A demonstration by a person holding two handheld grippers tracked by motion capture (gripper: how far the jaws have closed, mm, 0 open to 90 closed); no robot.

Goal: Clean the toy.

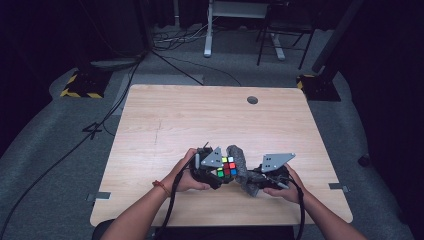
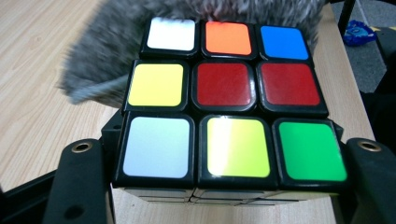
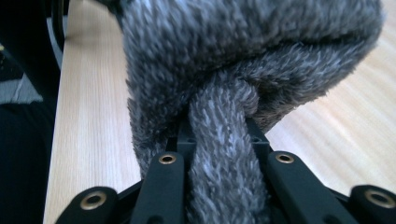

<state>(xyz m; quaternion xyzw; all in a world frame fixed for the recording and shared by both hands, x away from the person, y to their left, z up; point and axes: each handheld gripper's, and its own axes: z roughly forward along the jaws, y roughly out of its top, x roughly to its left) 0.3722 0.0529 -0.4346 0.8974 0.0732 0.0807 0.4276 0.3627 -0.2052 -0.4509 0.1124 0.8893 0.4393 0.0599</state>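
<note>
A puzzle cube [image 1: 226, 167] with coloured squares is clamped between the jaws of my left gripper [image 1: 220, 172] just above the near middle of the table. In the left gripper view the cube [image 2: 226, 105] faces the camera, with the black jaws pressed against its lower sides. A grey fuzzy cloth [image 1: 243, 167] is bunched between the jaws of my right gripper [image 1: 252, 181], pinched tight in the right gripper view, where the cloth [image 3: 224, 154] bulges above them. The cloth lies against the cube's right and far side [image 2: 102, 56].
The light wooden table [image 1: 190, 120] has a round cable hole [image 1: 252, 100] near its far edge. Both hands work close to the near edge. Beyond the table are cables, a desk leg and stand bases on grey floor.
</note>
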